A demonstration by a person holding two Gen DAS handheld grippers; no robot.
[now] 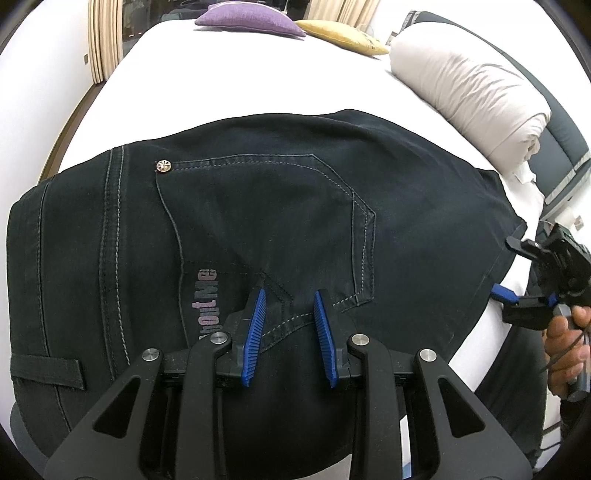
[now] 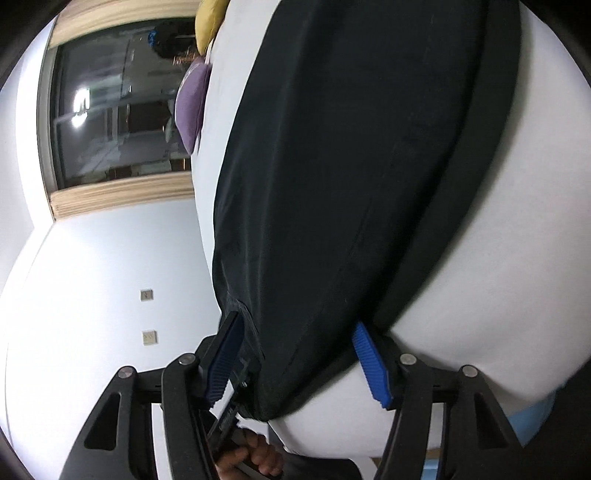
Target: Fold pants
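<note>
Dark navy pants lie on the white bed, seat side up with a back pocket and a metal rivet showing. My left gripper is open, its blue fingers resting over the pocket's lower seam near the front edge. My right gripper is at the pants' right edge, one blue finger under the fabric. In the right wrist view my right gripper is open with the folded edge of the pants between its fingers. That view is rolled on its side.
A rolled white duvet lies at the right of the bed, next to a dark headboard. A purple cushion and a yellow cushion sit at the far end. A dark window is in the wall.
</note>
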